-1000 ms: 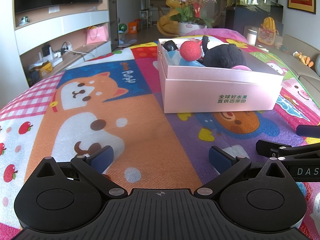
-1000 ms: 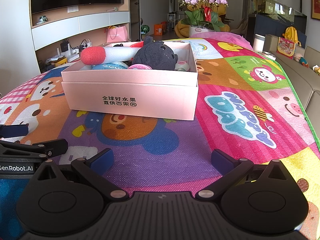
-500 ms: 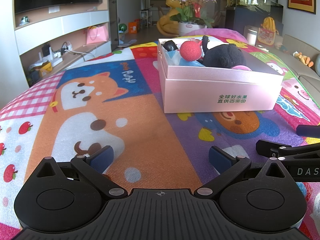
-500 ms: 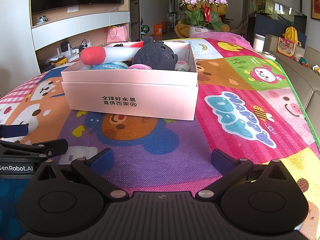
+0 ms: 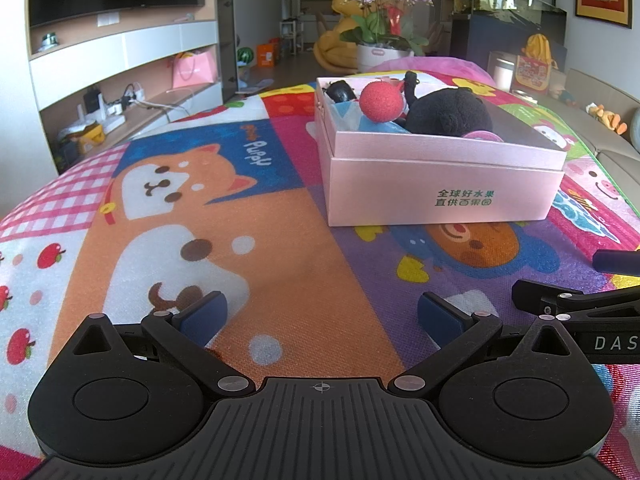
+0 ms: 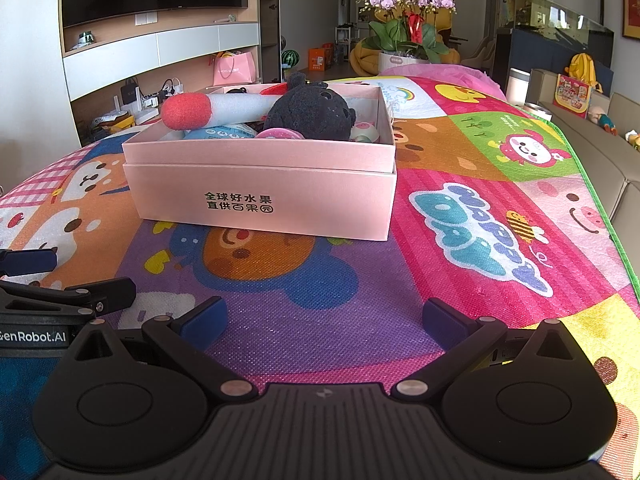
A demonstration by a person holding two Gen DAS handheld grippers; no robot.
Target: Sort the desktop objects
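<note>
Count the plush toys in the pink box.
1 visible: a black plush toy at the middle of the pink box, beside the red-tipped foam stick. More could be hidden underneath.

Left gripper (image 5: pixel 320 314), right gripper (image 6: pixel 324 320): fingers spread, empty.

Box (image 6: pixel 260 200): we see satiny pink card.
Mat (image 6: pixel 320 312): woven, grainy.
Toy (image 6: pixel 308 114): we note fuzzy black plush.
</note>
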